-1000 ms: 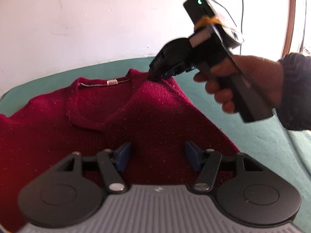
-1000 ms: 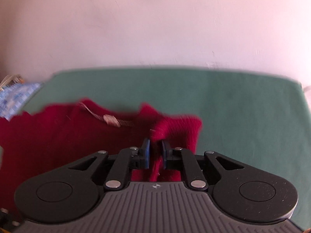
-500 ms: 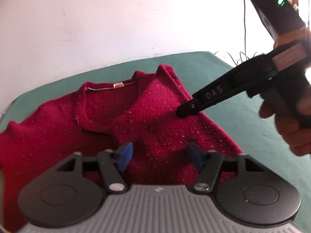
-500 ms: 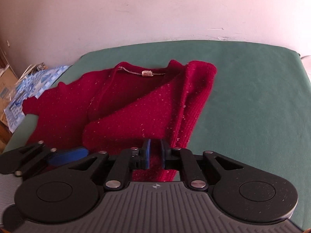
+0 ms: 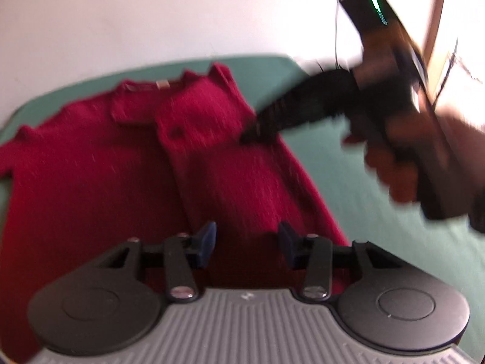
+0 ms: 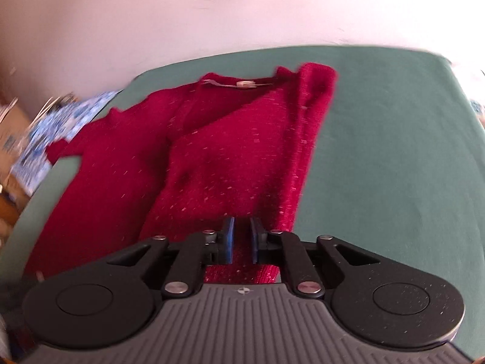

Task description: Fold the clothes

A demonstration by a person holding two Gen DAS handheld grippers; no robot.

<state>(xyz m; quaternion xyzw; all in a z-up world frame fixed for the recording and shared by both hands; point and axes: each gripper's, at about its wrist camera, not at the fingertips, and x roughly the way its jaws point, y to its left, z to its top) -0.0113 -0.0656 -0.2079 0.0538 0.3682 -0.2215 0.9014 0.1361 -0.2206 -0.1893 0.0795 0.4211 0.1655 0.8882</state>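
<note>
- Sweater (image 6: 194,157) lies flat on the green counter (image 6: 394,139), right side already lapped over the chest, likely a first fold
- Left tool (image 5: 247,242) hovers spread over the hem, gripping nothing
- Right tool (image 6: 241,241) nearly pressed together over the folded edge; whether it pinches knit, I cannot tell
- Knit is thick, fuzzy, flecked; the label (image 6: 244,84) marks the collar

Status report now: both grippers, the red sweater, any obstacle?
Left gripper open, empty, over red sweater. Right gripper nearly shut; grip on knit unclear. Sweater's right side folded inward on green table. Nothing blocking.
</note>
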